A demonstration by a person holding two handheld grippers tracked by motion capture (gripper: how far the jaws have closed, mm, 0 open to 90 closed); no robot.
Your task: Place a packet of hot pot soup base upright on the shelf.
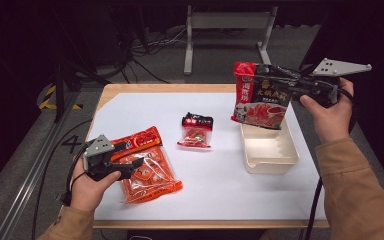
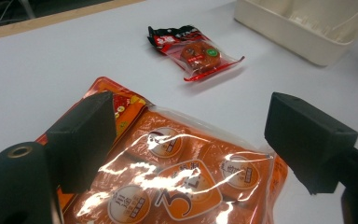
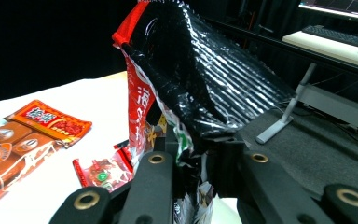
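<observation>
Two grippers: right gripper [image 1: 294,86] clamps red-black packet [image 1: 260,95] by its edge, hanging over tray [image 1: 270,160]; left gripper [image 1: 114,162] gapes over orange packet [image 1: 147,167], poised to pinch.

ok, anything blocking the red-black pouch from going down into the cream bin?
Nothing visible. The right gripper holds the red-black pouch above the cream bin, which looks empty; the other packets lie apart, further left.

Large sauce pouch [image 1: 145,165] near left; small packet [image 1: 196,130] centre; tray [image 1: 269,150] right, beneath held bag [image 1: 261,95].
</observation>
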